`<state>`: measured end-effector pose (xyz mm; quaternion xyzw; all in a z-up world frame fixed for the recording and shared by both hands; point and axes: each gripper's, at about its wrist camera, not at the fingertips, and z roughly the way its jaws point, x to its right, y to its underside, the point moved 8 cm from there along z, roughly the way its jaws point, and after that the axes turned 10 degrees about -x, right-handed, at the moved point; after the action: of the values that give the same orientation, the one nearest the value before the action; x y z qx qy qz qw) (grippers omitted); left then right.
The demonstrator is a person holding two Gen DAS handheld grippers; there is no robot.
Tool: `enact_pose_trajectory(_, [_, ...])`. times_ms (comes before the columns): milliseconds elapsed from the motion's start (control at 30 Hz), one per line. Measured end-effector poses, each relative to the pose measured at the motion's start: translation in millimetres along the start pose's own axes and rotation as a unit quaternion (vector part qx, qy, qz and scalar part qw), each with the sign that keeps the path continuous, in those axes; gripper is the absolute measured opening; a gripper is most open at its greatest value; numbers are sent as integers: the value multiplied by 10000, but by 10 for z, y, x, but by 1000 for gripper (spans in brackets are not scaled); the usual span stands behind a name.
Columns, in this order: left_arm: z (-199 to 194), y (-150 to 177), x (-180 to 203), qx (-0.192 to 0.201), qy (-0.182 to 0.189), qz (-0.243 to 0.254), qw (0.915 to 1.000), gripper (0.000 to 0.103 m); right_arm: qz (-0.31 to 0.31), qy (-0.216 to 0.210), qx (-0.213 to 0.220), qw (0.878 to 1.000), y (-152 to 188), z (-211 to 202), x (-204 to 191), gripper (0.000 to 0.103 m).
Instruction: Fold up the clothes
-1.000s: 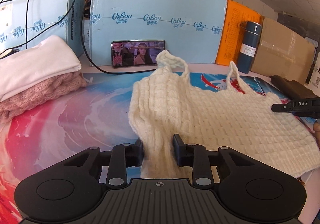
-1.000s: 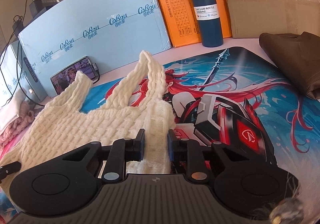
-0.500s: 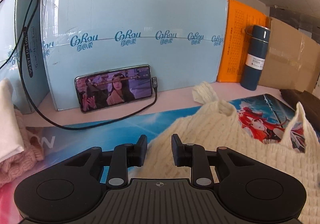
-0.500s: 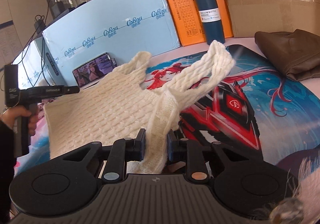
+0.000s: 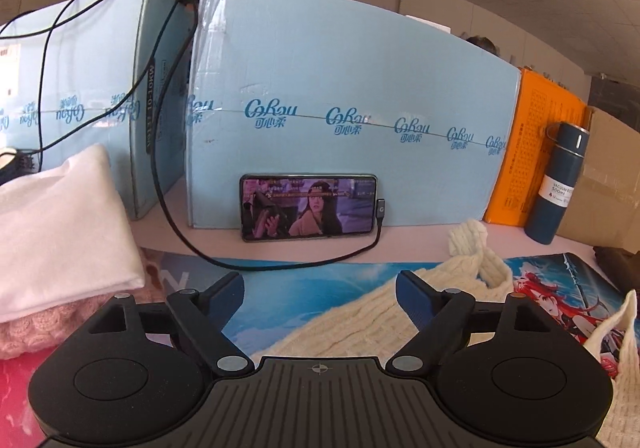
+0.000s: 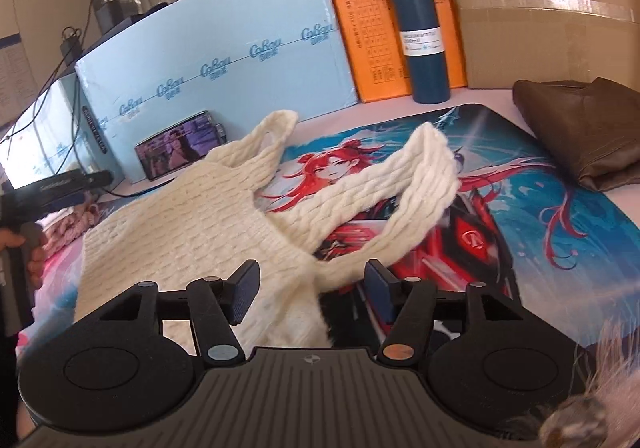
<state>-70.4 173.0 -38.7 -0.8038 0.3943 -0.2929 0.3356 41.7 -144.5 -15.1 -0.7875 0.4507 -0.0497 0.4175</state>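
Phone [image 5: 308, 207] is propped at 12 o'clock, folded stack [image 5: 60, 224] at 9. Cream knit top [image 6: 192, 228] is spread under both opening grippers: left gripper [image 5: 320, 288] apart, nothing clamped; right gripper [image 6: 312, 288] apart, knit loose between.

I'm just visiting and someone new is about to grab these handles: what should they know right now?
Left gripper: jaws opening, nothing between them.
Right gripper: jaws opening, cream knit top lying loose between them, pads not pressing it.
The top lies spread on the printed mat, straps toward the blue box.
Folded clothes sit stacked at left.
No fold shows in the top; folding remains.
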Motion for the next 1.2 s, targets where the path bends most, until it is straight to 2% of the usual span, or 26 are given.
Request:
enact_pose_trajectory(100, [105, 181, -160, -582, 162, -469, 9971, 86, 470, 415, 211, 9978, -234, 103, 319, 66])
enact_pose_trajectory(167, [166, 256, -172, -773, 127, -465, 9958, 86, 730, 638, 250, 9950, -365, 212, 486, 69])
enact_pose_trajectory(267, [184, 309, -134, -808, 92, -360, 9960, 87, 1420, 720, 246, 9869, -488, 370, 742, 69])
enact_pose_trajectory(333, [192, 345, -95, -805, 50, -255, 9964, 88, 1788, 528, 330, 9819, -526, 415, 828, 70])
enact_pose_trajectory(433, [194, 368, -20, -740, 182, -77, 9971, 87, 1964, 444, 423, 9786, -566, 454, 855, 70])
enact_pose_trajectory(467, [197, 372, -2, -712, 209, -24, 9972, 85, 1949, 472, 413, 9788, -574, 470, 845, 67])
enact_pose_trajectory(500, [201, 373, 11, -682, 223, 26, 9974, 76, 1893, 527, 379, 9798, -576, 484, 826, 63])
enact_pose_trajectory(533, [211, 368, 4, -635, 106, 73, 9979, 56, 1836, 582, 346, 9807, -579, 499, 807, 47])
enact_pose_trajectory(567, [222, 358, -16, -596, 0, 101, 9982, 46, 1795, 609, 306, 9814, -579, 516, 791, 33])
enact_pose_trajectory(600, [232, 347, -38, -565, -67, 118, 9983, 37, 1797, 584, 279, 9816, -574, 532, 785, 30])
enact_pose_trajectory(633, [241, 336, -59, -535, -134, 136, 9984, 36, 1826, 572, 302, 9810, -572, 531, 788, 27])
enact_pose_trajectory(700, [272, 302, -75, -498, -42, 113, 9987, 32, 1814, 513, 381, 9813, -587, 508, 771, 24])
enact_pose_trajectory(867, [415, 137, -134, -406, -186, 188, 9988, 32, 1542, 160, 750, 9851, -709, 326, 545, 20])
enact_pose_trajectory(1000, [384, 147, -155, -327, -92, 83, 9994, 34, 933, -362, 1035, 9896, -769, 116, 95, 20])
enact_pose_trajectory(1067, [311, 146, -138, -175, -164, 117, 9996, 46, 588, -493, 1046, 9915, -741, 52, -168, 20])
enact_pose_trajectory(1100, [273, 143, -130, -105, -212, 144, 9996, 62, 438, -567, 1022, 9922, -720, 32, -291, 20])
enact_pose_trajectory(1133, [236, 140, -121, -41, -264, 176, 9995, 73, 336, -659, 935, 9929, -684, 39, -395, 20])
enact_pose_trajectory(1200, [164, 120, -105, 109, -280, 206, 9993, 77, 79, -782, 694, 9945, -569, 84, -603, 20])
